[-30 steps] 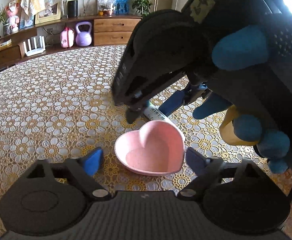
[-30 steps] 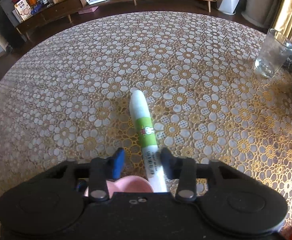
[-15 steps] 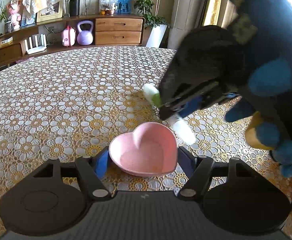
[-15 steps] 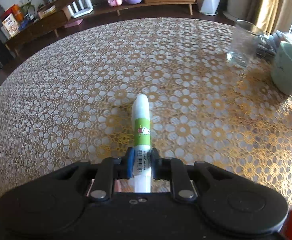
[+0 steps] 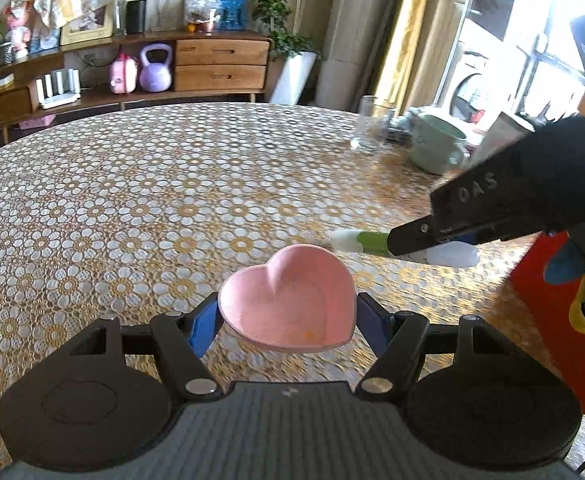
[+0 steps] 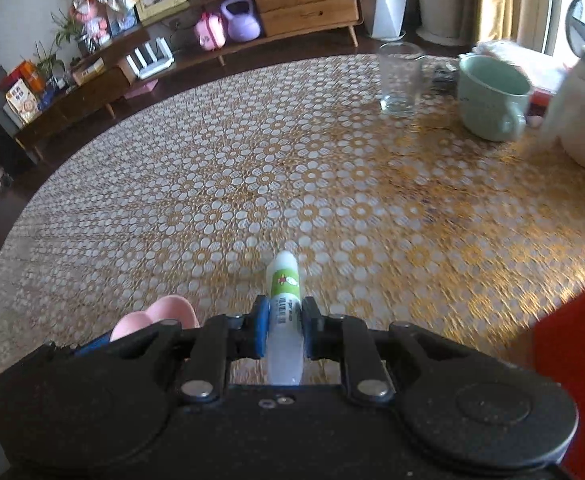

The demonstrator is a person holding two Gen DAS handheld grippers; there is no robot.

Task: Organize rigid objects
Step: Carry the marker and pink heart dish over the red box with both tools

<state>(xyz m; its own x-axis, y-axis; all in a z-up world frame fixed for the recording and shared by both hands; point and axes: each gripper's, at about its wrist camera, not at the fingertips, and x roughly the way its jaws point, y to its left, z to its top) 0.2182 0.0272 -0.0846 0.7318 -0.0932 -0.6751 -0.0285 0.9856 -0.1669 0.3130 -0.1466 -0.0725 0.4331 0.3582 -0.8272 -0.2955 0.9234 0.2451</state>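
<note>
Right gripper (image 6: 285, 330) clamped on white tube w/ green label (image 6: 285, 304), blue pads pressing both sides, cap end pointing fwd, rear end poking out behind pads. Seen from left wrist view as held off the table (image 5: 140, 200), roughly level, just beyond and to the right of the pink heart-shaped dish (image 5: 288, 304). Left gripper (image 5: 286, 318) closed around that dish, one blue pad touching each side; dish tilted slightly, looked raised off the cloth, though contact w/ table hard to rule out. Dish empty apart from a small orange speck near its front rim.

Further out: clear glass (image 6: 400, 80), mint-green mug (image 6: 492, 96) and a white container (image 6: 584, 116) grouped near the far right edge of the table, well apart from both grippers. Sideboard w/ purple kettlebell (image 6: 239, 18) behind.

Progress, as a judgement: both items picked up, so grasp stage done; neither placed yet. Probably left: tube into dish, or both carried over to the group at far right; destination not shown. Approx. halfway at best. Blur near the table's near edge, so some detail unclear.
</note>
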